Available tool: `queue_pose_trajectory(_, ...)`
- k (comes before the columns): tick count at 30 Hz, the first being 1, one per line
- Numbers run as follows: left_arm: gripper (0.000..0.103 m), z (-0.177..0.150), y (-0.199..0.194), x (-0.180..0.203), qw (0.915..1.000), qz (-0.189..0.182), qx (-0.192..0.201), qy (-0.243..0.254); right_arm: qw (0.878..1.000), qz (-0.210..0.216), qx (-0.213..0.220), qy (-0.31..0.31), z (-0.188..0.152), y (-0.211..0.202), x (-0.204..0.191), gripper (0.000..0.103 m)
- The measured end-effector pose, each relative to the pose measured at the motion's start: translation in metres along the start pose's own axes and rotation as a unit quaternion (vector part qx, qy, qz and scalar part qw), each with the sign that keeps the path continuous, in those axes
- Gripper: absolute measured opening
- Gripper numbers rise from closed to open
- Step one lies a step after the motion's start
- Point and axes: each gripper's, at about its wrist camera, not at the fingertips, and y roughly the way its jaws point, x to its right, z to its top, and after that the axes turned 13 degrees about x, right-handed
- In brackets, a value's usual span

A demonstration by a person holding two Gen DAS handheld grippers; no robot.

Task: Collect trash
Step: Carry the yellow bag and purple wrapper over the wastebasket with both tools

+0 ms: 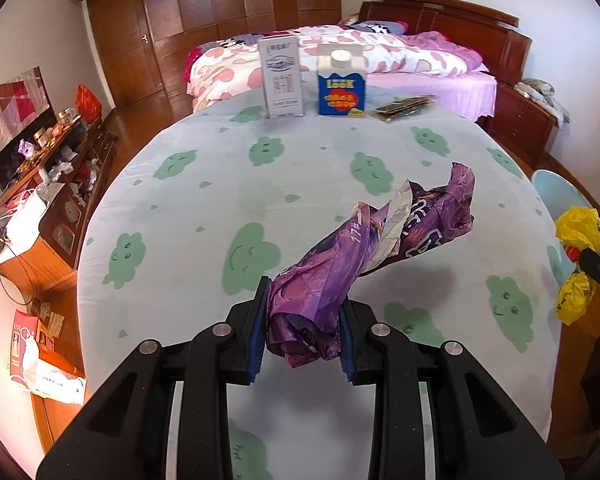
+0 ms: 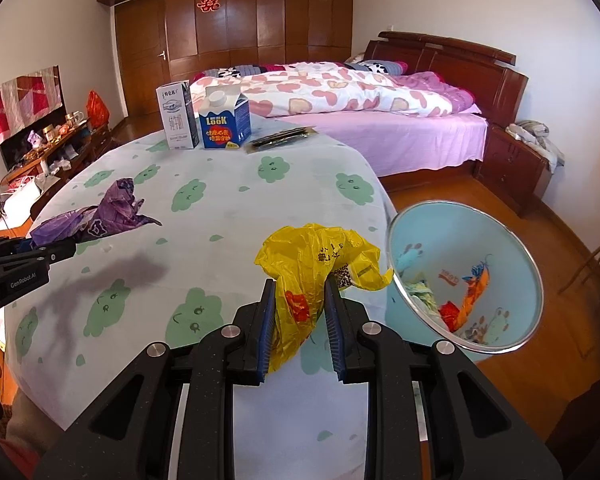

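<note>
Trash-wise, the left wrist view has the left gripper (image 1: 304, 320) with its jaws clamped on a crumpled purple wrapper (image 1: 376, 240) held up over the cloud-print bench (image 1: 204, 200). Right wrist view: the right gripper (image 2: 300, 320) jaws pinch a yellow plastic bag (image 2: 316, 264) just beside the light-blue bin (image 2: 440, 232), already holding some scraps.

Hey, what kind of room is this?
Most likely a home bedroom: a bed with a heart-print duvet, a wooden wardrobe along the far wall, and a nightstand beside the bed.
</note>
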Motion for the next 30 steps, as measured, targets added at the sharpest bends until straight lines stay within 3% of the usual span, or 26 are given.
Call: queue_pose_trajectory(30, 0.030, 0.009, -0.009, 0.075, 0.9968, -0.063, 0.013, 0.047, 0.999, -0.046, 0.012, 0.020, -0.006, -0.030, 0.053, 0.024)
